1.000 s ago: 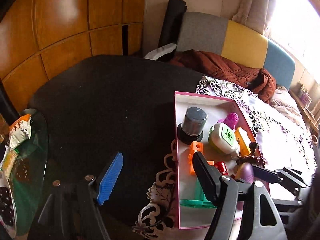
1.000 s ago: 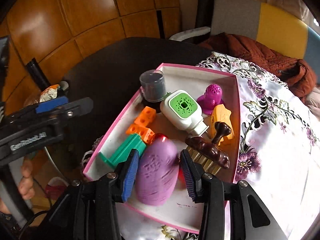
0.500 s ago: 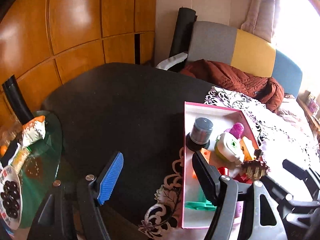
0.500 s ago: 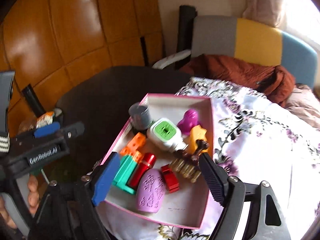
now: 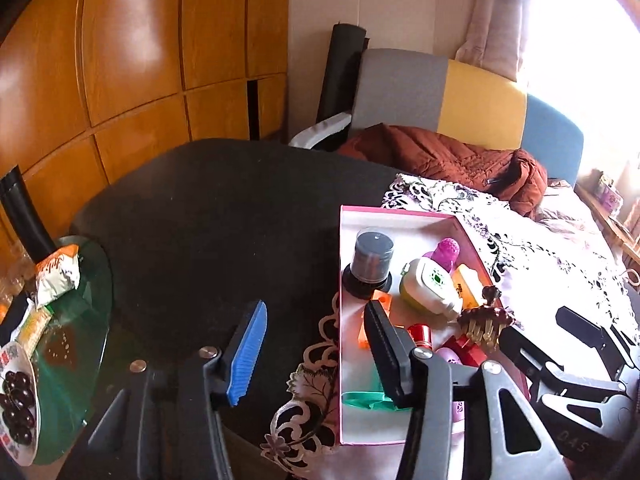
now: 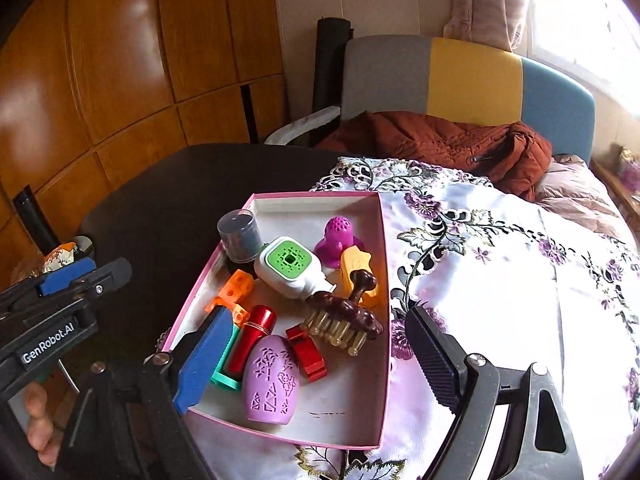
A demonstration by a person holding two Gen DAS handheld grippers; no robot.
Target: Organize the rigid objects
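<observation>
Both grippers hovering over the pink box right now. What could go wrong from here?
1. The pink box is crowded: the brown comb leans on the yellow piece and sits against the white-green device, so lifting one may drag the others.
2. The purple egg-shaped case lies on its side and could roll.
3. The left gripper, jaws closing on nothing, and the right gripper, opening and empty, are close and may collide.

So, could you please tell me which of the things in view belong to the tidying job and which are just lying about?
Part of the job:
- pink box
- purple egg-shaped piece
- brown brush
- green-and-white device
- grey-capped jar
- red tube
- orange block

Just lying about:
- brown jacket
- snack packet
- plate of cherries
- floral cloth
</observation>
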